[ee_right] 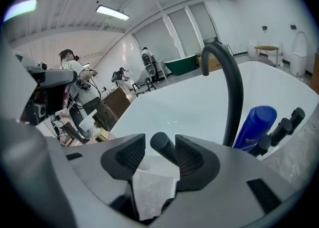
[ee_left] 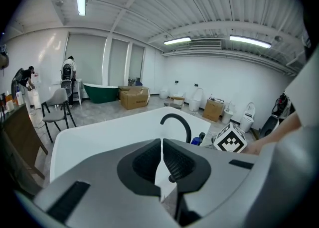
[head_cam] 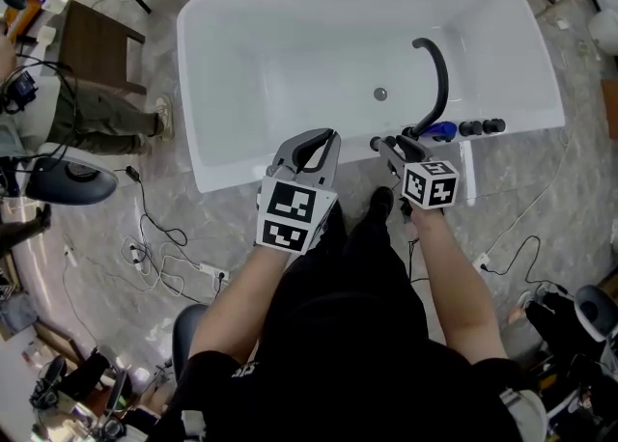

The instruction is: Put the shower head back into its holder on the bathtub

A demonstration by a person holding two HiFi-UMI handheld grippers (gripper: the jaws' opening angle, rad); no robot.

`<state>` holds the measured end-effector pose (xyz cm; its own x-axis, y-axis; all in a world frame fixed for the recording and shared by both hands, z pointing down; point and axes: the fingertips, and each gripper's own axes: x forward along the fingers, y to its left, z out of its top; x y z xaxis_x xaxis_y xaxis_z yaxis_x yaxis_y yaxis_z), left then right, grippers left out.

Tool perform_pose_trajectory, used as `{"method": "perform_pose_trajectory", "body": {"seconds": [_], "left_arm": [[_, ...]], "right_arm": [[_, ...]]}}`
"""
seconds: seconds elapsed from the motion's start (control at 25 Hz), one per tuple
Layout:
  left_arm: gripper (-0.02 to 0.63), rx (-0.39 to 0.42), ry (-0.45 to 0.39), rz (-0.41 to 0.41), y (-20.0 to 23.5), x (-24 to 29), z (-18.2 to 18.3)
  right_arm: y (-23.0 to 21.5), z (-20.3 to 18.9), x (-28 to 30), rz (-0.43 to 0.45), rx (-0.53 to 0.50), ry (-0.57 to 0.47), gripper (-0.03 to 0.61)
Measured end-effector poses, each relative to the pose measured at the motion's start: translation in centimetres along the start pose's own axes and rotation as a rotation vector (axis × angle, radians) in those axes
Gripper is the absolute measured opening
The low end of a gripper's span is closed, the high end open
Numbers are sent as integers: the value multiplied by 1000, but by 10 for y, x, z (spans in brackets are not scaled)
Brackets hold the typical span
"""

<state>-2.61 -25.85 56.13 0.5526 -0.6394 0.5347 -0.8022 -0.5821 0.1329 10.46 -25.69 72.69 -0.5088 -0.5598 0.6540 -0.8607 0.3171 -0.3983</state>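
I see a grey marbled floor (head_cam: pixel 193 228) with cables strewn over it. The white bathtub (head_cam: pixel 241 64) stands on it and fills the far half of my head view. Its basin is bare apart from the drain (head_cam: pixel 380 94). A second person (head_cam: pixel 87 112) stands on the floor to the far left, well apart from the tub.

A black arched faucet (head_cam: pixel 439 73) rises from the tub's near rim on the right side and curves out over the basin.

My left claw (head_cam: pixel 323 138) hangs over the near rim, left of the faucet. In the left gripper view the left claw (ee_left: pixel 162 145) has its jaws closed together with nothing between them.

My right claw (head_cam: pixel 388 151) is at the near rim, just beside the faucet's base. In the right gripper view the right claw (ee_right: pixel 159 140) has its jaws apart. The black, rod-like handle of the shower head (ee_right: pixel 164 150) stands between them, close against the right-hand pad, with a clear gap to the left-hand pad, so I read it as not clamped. In the head view the shower head (head_cam: pixel 376 144) shows only as a dark end at the rim. I cannot tell whether it is seated in its holder.

A blue bottle (head_cam: pixel 441 128) stands on the rim just right of the faucet, and a row of black knobs (head_cam: pixel 481 127) sits to the right of it.
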Motion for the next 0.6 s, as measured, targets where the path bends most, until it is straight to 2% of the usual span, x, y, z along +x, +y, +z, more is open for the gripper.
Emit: {"method": "perform_pose_trajectory", "body": {"seconds": [0.12,0.32,0.48,0.6], "left_arm": [[28,-9,-22,17,14,-23,17],[28,-2,-107,23,20,-49,55],[28,-9,-137,33,22,-75,64],[28,-24,-142,41,16,-87,63]], "right_arm": [[18,21,-19,-4,-10,-23,188],[32,77,-57,-26,-74,-107,165],[60,106,-90,-4,-108,-176,143],[75,113,-116,24,-137,-205,132]]}}
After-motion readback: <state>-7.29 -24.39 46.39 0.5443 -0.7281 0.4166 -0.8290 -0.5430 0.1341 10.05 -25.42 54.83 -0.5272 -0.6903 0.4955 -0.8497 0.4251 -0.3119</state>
